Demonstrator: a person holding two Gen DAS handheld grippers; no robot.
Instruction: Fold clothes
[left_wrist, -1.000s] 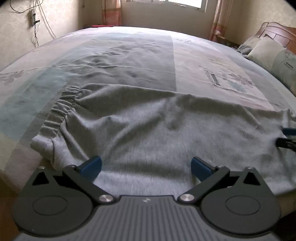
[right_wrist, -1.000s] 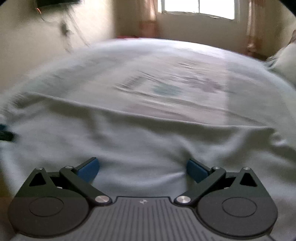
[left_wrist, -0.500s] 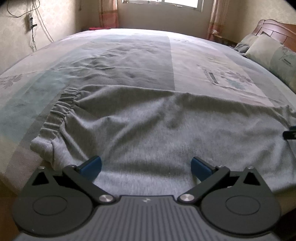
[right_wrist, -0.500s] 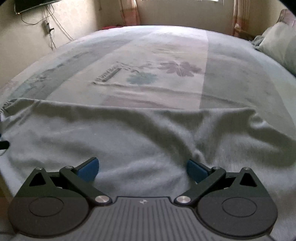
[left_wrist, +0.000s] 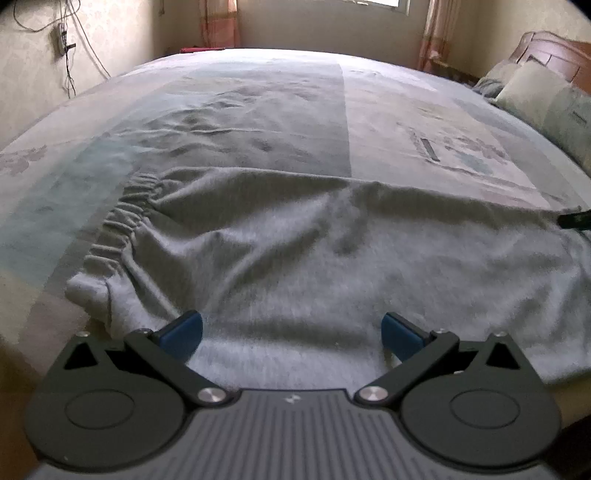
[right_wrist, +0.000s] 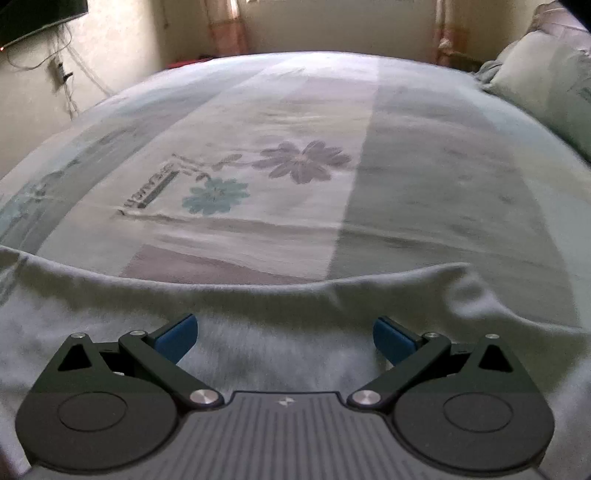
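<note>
A wide bed (left_wrist: 258, 110) carries everything, covered by a sheet (right_wrist: 406, 177) in pale green, grey and cream panels printed with a purple flower (right_wrist: 306, 160) and a blue flower (right_wrist: 216, 195). Grey pants (left_wrist: 314, 258) lie spread flat across its near edge, the gathered elastic waistband (left_wrist: 122, 229) at the left. Pillows (left_wrist: 543, 99) rest at the far right.

The grey garment (left_wrist: 314, 258) runs off the right edge of the left view and under the left tool (left_wrist: 291, 334) (its near hem hidden). Only a dark tip of the right tool (left_wrist: 574, 219) shows there.
</note>
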